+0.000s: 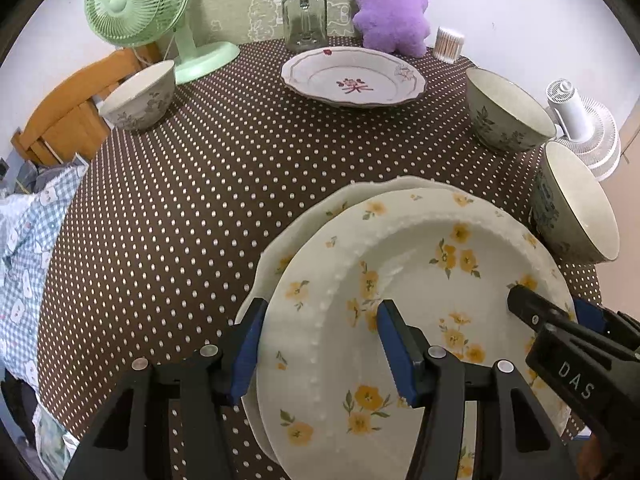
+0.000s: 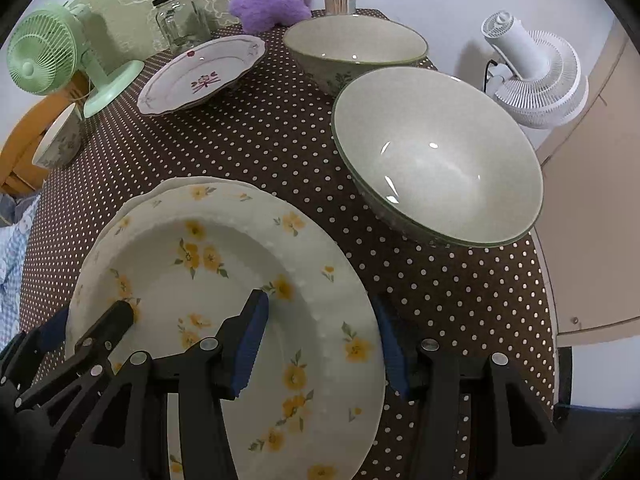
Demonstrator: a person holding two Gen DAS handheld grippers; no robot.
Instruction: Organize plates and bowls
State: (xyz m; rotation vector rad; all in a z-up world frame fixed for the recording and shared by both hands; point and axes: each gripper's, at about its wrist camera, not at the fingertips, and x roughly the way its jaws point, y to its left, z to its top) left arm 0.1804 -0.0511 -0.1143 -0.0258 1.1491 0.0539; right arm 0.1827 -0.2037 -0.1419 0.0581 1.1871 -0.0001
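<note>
A yellow-flowered plate (image 1: pixel 404 280) (image 2: pixel 224 276) rests on a second plate (image 1: pixel 304 224) (image 2: pixel 176 186) near the table's front. My left gripper (image 1: pixel 320 344) is open, its fingers straddling the top plate's left rim. My right gripper (image 2: pixel 324 344) is open and straddles the right rim; it also shows in the left wrist view (image 1: pixel 560 316). A pink-flowered plate (image 1: pixel 354 78) (image 2: pixel 200 76) lies at the back. Three green floral bowls stand around: far left (image 1: pixel 140 96), back right (image 1: pixel 508 110) (image 2: pixel 356 50), and near right (image 1: pixel 576 204) (image 2: pixel 436 152).
The brown polka-dot tablecloth (image 1: pixel 192 184) covers the table. A green fan (image 1: pixel 140 4), a glass jar (image 1: pixel 304 16), a purple plush (image 1: pixel 390 6) and a toothpick holder (image 1: pixel 449 44) stand along the back. A white fan (image 2: pixel 536 72) sits off the right edge, a wooden chair (image 1: pixel 64 108) at left.
</note>
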